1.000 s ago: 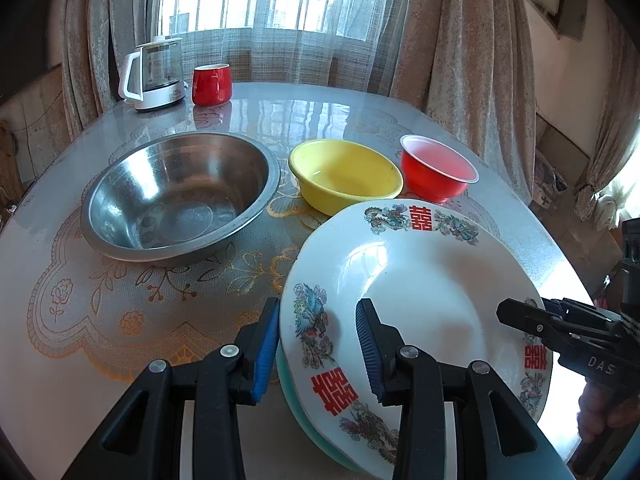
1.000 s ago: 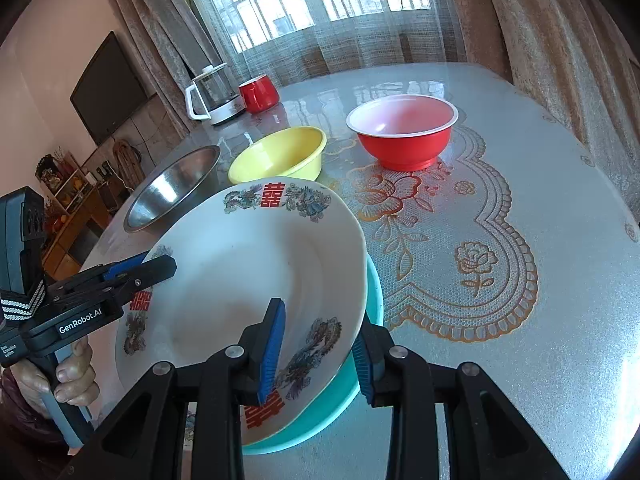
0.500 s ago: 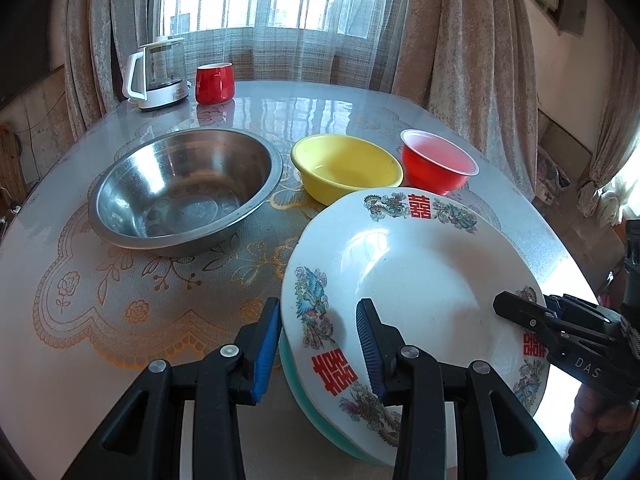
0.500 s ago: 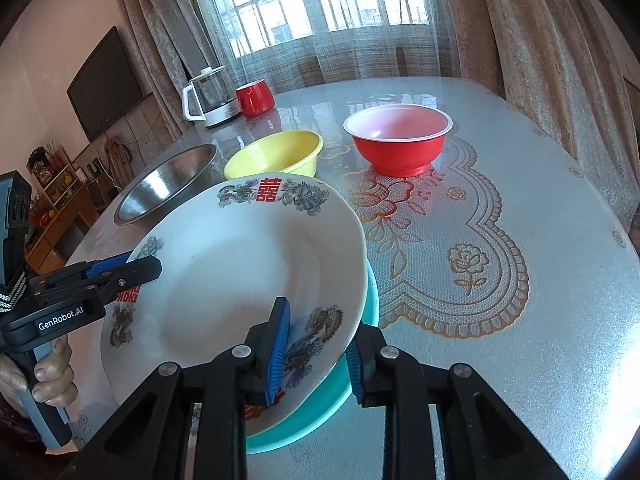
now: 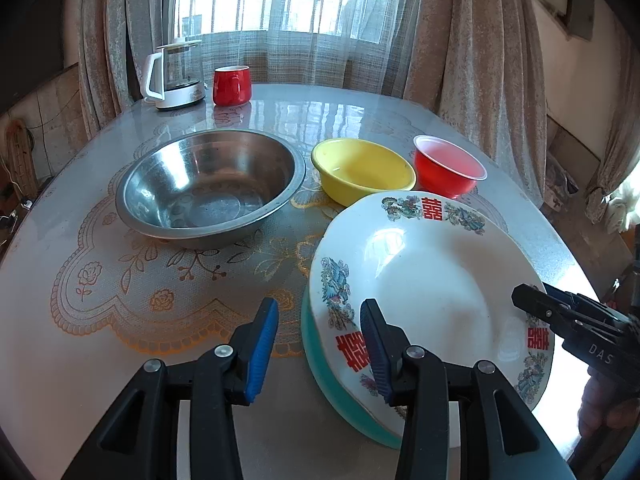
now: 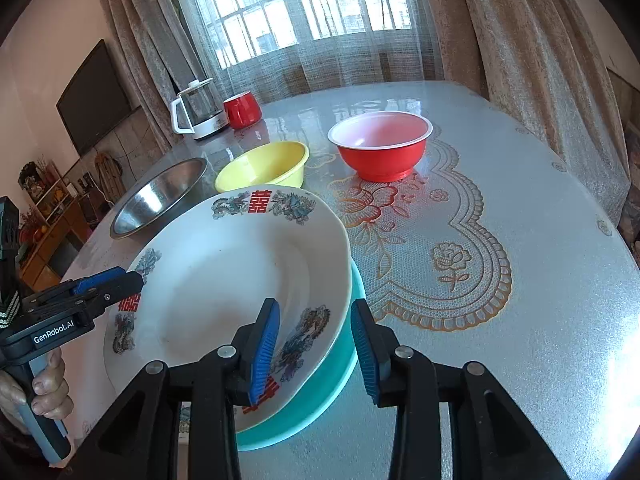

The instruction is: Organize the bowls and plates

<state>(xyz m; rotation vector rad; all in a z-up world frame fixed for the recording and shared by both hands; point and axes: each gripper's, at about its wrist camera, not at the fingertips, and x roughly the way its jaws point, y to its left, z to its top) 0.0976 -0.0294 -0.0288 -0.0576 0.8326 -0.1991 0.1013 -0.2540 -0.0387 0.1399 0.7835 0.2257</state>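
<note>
A white plate [image 5: 420, 272] with red characters and bird prints lies on a teal plate [image 5: 310, 354] at the table's near edge. My left gripper [image 5: 319, 308] straddles their left rim. Its jaws are opening and the blue pads stand off the rim. My right gripper [image 6: 314, 308] straddles the opposite rim of the white plate [image 6: 224, 280] and teal plate [image 6: 332, 376]. Its jaws are also opening, with one pad above the white plate and one outside the teal edge. Behind stand a steel bowl [image 5: 208, 184], a yellow bowl [image 5: 362, 170] and a red bowl [image 5: 448, 168].
A glass kettle [image 5: 174, 76] and a red mug [image 5: 231, 85] stand at the far side by the curtained window. A lace-pattern cover lies over the round table [image 6: 540, 280]. A dark TV [image 6: 96, 96] and shelves are off to the left.
Both pairs of jaws stand wider apart than a second ago. The right pair first narrowed on the plates' rim, then spread. The plates have hardly moved.
</note>
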